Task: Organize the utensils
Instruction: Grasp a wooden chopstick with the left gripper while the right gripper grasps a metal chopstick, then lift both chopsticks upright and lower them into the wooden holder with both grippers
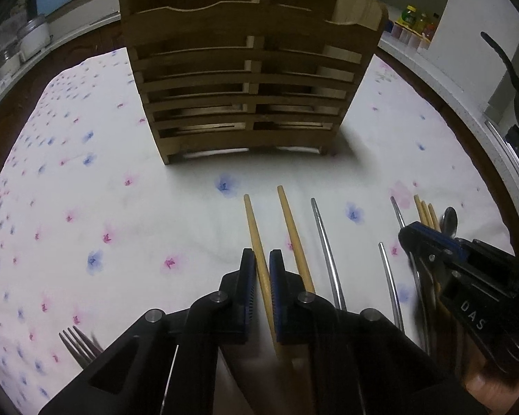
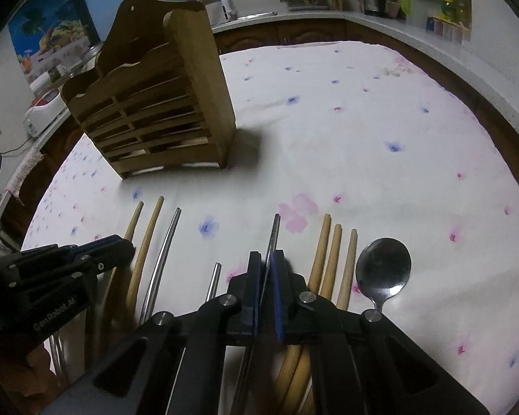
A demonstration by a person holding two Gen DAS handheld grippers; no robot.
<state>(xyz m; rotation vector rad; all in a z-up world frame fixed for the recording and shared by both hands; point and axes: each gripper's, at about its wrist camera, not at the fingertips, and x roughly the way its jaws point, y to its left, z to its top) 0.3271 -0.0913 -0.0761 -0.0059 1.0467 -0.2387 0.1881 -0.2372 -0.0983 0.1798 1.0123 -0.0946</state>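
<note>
Your left gripper (image 1: 262, 259) is clamped down on a wooden chopstick (image 1: 256, 238), pads pinching it partway along its shaft, and your right gripper (image 2: 267, 259) is closed on a metal chopstick (image 2: 272, 238) the same way, so you've got one stick in each hand, both tips pointing toward the rack. Both sticks look like they're lying on or just off the floral tablecloth (image 1: 86, 190); I can't tell if either has left the cloth. Right beside the left one there's a second wooden chopstick (image 1: 292, 228), then a curved metal chopstick (image 1: 323, 238) and a shorter one (image 1: 389, 276), and over on the right side three more wooden chopsticks (image 2: 332, 259) bunched together with a spoon (image 2: 384, 266) just beside them. There's a fork (image 1: 76, 342) peeking out at the lower left too. The wooden utensil holder (image 1: 252, 79) stands upright well beyond all of it, slatted front facing you, compartments open at the top. For this bit I'd say lift straight up first so you don't drag the neighbors, since that second wooden stick sits really close to your left pad. Then tilt each stick upright before you reach the holder, and I'd keep wood and metal in separate compartments. Thin sticks like to pivot in a pinch grip, so go slow.
</note>
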